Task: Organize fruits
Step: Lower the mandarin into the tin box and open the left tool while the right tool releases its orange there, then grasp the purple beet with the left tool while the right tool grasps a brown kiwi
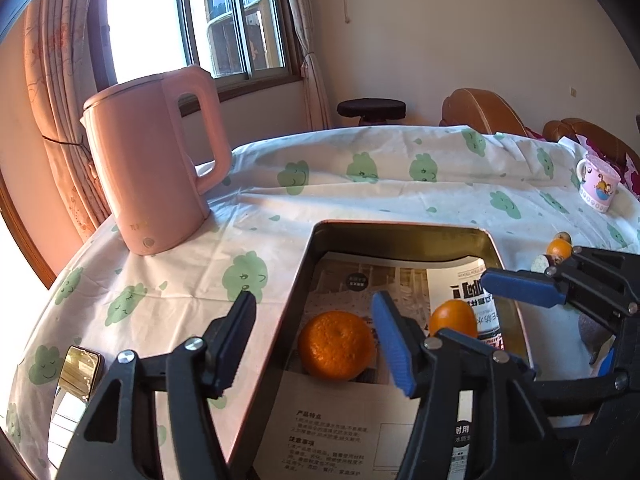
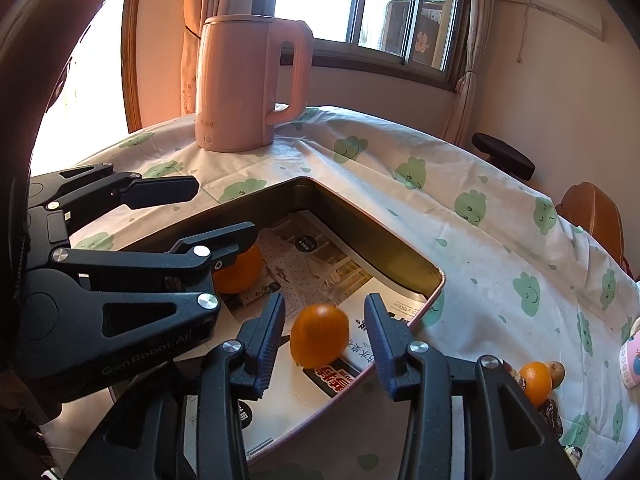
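Ribbed pads (image 2: 269,340) flank dimpled, possibly airborne orange (image 2: 319,340).

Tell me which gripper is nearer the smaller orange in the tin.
Right. The right gripper has its open fingers on either side of the smaller orange; the left gripper is beside the larger orange.

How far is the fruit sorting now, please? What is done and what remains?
Done: one orange lies in the tin box. In hand: a second orange sits between the open right gripper, seemingly just released. Left: another orange and small fruits on the tablecloth. The left gripper is open, empty.
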{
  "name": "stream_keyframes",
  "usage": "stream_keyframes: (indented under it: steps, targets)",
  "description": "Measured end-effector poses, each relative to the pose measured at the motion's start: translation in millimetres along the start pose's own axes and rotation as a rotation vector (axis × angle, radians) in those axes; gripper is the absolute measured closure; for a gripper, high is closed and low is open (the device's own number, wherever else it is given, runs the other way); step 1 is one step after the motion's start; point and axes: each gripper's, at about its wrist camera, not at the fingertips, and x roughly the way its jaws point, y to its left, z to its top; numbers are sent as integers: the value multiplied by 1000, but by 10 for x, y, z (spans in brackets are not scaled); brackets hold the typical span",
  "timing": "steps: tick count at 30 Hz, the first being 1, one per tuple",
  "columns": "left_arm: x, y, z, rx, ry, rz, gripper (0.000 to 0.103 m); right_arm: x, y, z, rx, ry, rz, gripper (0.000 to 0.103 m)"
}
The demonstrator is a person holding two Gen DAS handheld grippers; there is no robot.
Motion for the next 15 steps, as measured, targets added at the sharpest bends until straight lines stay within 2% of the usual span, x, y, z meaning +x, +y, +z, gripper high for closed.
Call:
stream_keyframes:
  steps: [4, 8, 15]
  targets:
    - [-87, 9, 19, -4, -21, -5, 38, -43, 42, -4, -11, -16, -5, 55]
    - [-218, 35, 12, -39, -57, -11, 26, -107, 77, -32, -14, -31, -26, 54]
    - [-476, -52, -39, -97, -112, -80, 25, -405, -15, -266, -21, -48, -100, 49]
